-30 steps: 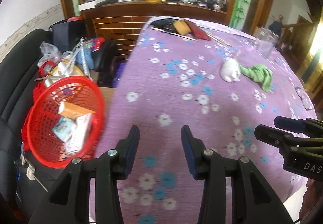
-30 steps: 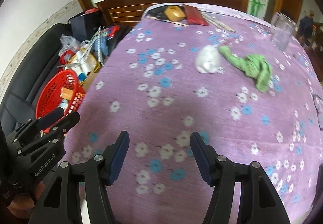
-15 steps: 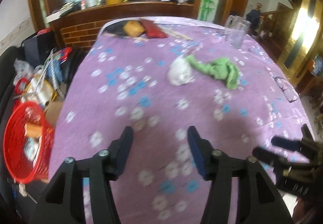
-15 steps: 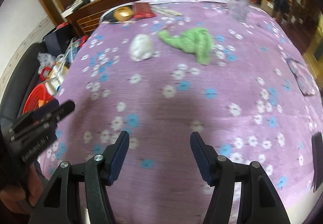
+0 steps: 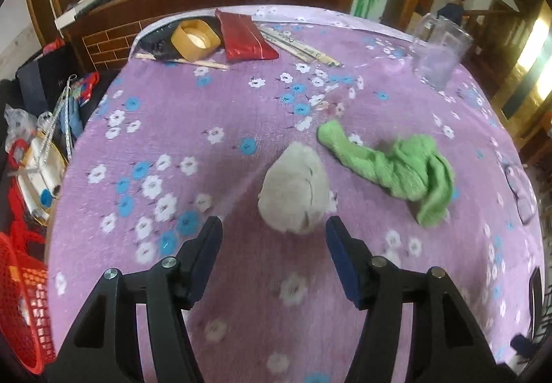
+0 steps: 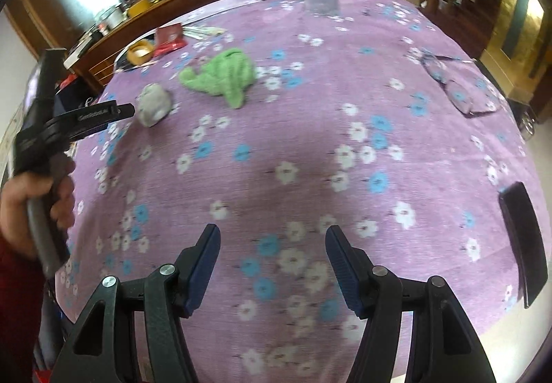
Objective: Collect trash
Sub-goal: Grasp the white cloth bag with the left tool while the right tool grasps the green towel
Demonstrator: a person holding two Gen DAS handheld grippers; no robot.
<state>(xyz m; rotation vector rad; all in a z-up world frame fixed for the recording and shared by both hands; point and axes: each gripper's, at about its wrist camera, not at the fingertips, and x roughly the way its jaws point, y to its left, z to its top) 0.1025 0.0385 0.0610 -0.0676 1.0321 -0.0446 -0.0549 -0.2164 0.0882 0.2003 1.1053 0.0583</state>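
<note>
Left gripper (image 5: pixel 272 238) spread wide, nothing between the pads, aimed straight at the crumpled grey-white wad (image 5: pixel 293 190). Sits at twelve o'clock from the claw, just ahead of the fingertips, near but apart, not yet between the jaws. Seems slightly longer front-to-back than across, so long axis roughly along the line of approach; jaw gap looks wider than the wad, so probably no twist of the wrist needed, only a short push forward and down before closing.

Green cloth (image 5: pixel 393 169) at about two o'clock from the wad, just beside it; near end close to the wad's far right shoulder. Risk, by judgement: right pad catching the cloth if the approach drifts toward one o'clock.

Red basket (image 5: pixel 24 307) at eight o'clock, off the left edge of the purple flowered tablecloth (image 5: pixel 207 100), likely the drop point for the trash.

Right gripper (image 6: pixel 272 259) likewise spread, empty, over bare tablecloth. From that view, wad (image 6: pixel 154 104) far off at ten o'clock, with the left gripper's (image 6: pixel 103 117) tip almost upon it. Clearly the left hand nearer; pick best left to it.

Still on the far side: glass cup (image 5: pixel 438 52), red pouch (image 5: pixel 245 36), yellow tape roll (image 5: pixel 195 38).
</note>
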